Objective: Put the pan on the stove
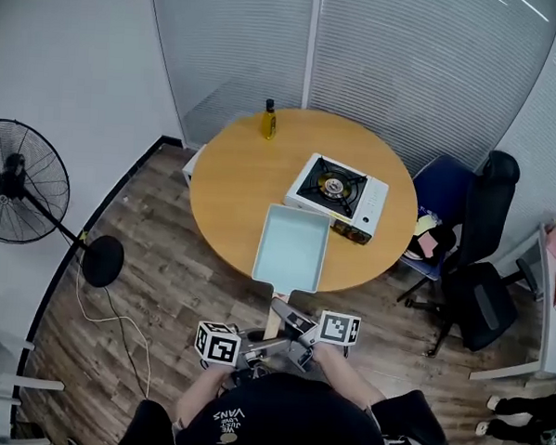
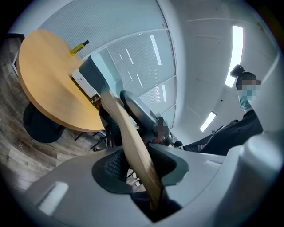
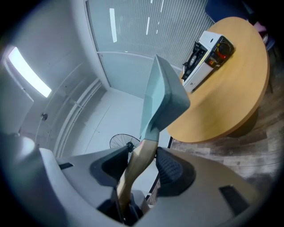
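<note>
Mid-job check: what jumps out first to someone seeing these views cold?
The pale blue pan is over the round table at its near edge, its wooden handle clamped by both the left gripper and the right gripper. Just beyond it, to the right, stands the stove, its burner bare.

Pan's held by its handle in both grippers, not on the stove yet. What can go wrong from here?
1. The left gripper and right gripper both clamp only the wooden handle; the pan sticks far out, so it could sag or twist in the jaws.
2. The stove sits near the table edge; a low pan could knock it.
</note>
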`<state>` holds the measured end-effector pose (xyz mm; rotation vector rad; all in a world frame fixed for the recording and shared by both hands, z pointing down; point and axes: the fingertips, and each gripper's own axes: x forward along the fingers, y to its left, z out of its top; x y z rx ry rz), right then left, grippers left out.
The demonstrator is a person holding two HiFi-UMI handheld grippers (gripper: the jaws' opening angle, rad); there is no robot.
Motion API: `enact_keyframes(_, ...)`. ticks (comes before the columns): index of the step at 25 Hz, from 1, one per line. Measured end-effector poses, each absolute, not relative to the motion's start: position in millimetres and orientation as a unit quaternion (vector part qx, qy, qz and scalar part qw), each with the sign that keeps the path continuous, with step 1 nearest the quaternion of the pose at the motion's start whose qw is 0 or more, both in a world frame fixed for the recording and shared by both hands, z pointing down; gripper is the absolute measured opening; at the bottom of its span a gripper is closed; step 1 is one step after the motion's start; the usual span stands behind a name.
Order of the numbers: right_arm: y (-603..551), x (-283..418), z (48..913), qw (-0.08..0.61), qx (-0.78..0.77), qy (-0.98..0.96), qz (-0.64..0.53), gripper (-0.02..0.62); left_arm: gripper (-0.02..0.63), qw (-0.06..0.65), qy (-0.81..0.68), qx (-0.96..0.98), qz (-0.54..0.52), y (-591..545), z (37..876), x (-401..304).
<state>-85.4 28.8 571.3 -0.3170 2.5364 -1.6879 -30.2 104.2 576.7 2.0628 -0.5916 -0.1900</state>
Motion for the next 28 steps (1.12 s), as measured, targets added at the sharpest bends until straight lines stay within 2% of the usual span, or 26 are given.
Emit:
enact_keyframes(12, -56.3, -70.7, 581.7, 0.06, -0.129, 0.813, -0.565, 0.202, 0.126, 0.492, -0.211, 0.841, -0.079, 24.0, 587.0, -19.1)
enact_keyframes(28, -210.3, -41.4, 576.2, 0.049, -0.101, 0.811, -0.573, 0.202, 0.127, 0.481, -0.243, 0.837, -0.092, -133.8, 578.2, 13.4)
